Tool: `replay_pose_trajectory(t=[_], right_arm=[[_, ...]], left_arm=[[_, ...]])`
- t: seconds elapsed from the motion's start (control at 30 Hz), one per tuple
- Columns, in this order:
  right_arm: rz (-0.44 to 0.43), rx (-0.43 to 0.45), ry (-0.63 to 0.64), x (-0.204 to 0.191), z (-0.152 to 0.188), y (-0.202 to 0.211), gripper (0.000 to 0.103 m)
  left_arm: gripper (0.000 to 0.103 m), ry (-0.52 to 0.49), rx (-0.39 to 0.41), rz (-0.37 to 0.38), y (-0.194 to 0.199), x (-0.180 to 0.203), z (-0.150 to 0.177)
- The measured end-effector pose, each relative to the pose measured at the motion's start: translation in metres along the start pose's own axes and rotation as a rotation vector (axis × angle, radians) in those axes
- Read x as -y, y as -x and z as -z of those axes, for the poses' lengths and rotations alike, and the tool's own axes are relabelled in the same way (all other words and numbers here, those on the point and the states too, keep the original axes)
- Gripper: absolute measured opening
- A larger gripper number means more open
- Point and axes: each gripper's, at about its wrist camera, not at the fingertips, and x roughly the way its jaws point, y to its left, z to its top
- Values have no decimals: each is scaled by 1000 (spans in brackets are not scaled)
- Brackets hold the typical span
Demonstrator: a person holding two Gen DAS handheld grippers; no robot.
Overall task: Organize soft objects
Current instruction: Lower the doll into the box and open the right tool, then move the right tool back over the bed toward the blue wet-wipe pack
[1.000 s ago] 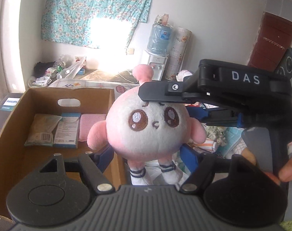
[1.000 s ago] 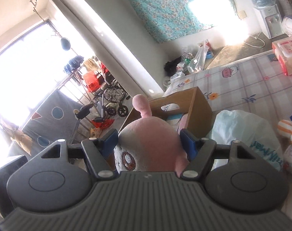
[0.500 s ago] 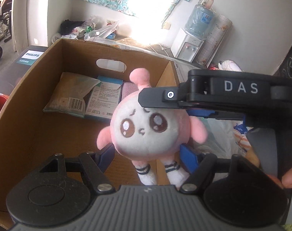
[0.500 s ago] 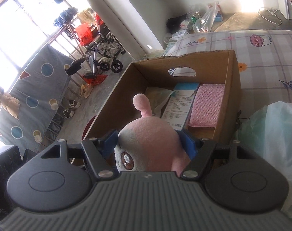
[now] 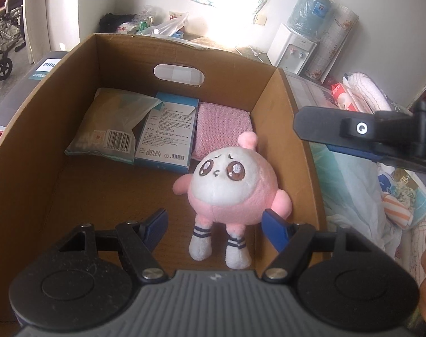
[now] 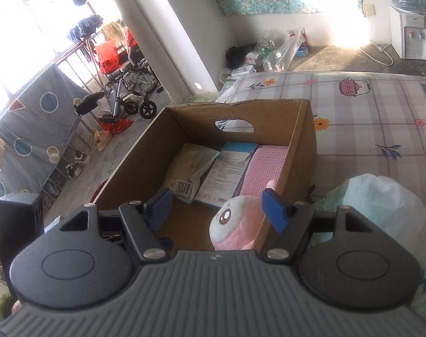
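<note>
A: Where is the pink plush toy (image 5: 227, 185)?
B: In the cardboard box (image 5: 286, 129), at its five o'clock corner.
A: Are the left tongs (image 5: 214, 226) and right tongs (image 6: 217, 209) holding it?
B: No, both are open, holding nothing.

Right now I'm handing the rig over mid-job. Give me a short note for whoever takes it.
Left gripper: open, nothing gripped, the plush's legs between its pads.
Right gripper: open, holding nothing, hanging over the box's near right corner.
Pink plush toy: inside the cardboard box near the right wall, face up, free of both grippers.
Already in the box along the far wall: plastic packet, blue carton, pink cloth.
Done: plush is in.
Left: pull both grippers out; more soft things lie on the bed right of the box.
</note>
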Motion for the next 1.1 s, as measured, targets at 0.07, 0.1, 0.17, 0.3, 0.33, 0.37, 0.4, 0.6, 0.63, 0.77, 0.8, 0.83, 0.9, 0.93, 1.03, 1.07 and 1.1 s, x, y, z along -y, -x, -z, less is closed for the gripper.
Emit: replay_pose_trajectory(t=[0.07,0.1,0.17,0.3,0.33,0.37,0.4,0.6,0.63,0.77,0.8,0.83,0.9,0.93,1.03,1.07,1.1], right_arm=[[-17,15,-23,6,4,7,71],[-28,29,-38,10,7,13,71],[-49,53,-69,16,14,23,73],[-75,108,-132,32,28,52,76],[-78,126,-147,37,32,61,77],[-82,143,-160,42,35,70,78],[-84,161,-172,47,39,80,78],[-43,256,-237,85,62,139,80],[-28,274,-253,95,69,151,80],[42,331,-302,128,94,188,80],[62,343,-324,139,103,197,80],[75,349,-341,147,108,203,80],[103,354,-388,166,122,212,80],[116,351,-414,177,131,215,80],[140,334,-484,204,154,215,80],[146,328,-506,212,161,214,80],[150,323,-520,217,165,214,80]], left_arm=[[75,-13,20,-8,7,4,1],[75,-23,36,-12,11,7,2],[77,-44,69,-20,21,14,3],[84,-86,133,-24,43,37,8],[85,-102,153,-20,49,45,10],[88,-120,172,-16,54,53,11],[89,-135,187,-10,58,61,13],[92,-216,220,80,67,116,26],[92,-232,221,96,66,126,28],[92,-296,227,151,57,164,41],[92,-314,224,169,52,174,46],[92,-328,220,183,48,183,49],[92,-364,210,210,38,200,58],[92,-382,205,220,33,208,63],[90,-428,177,232,16,230,72],[89,-438,161,234,10,236,74],[88,-444,149,238,5,241,75]])
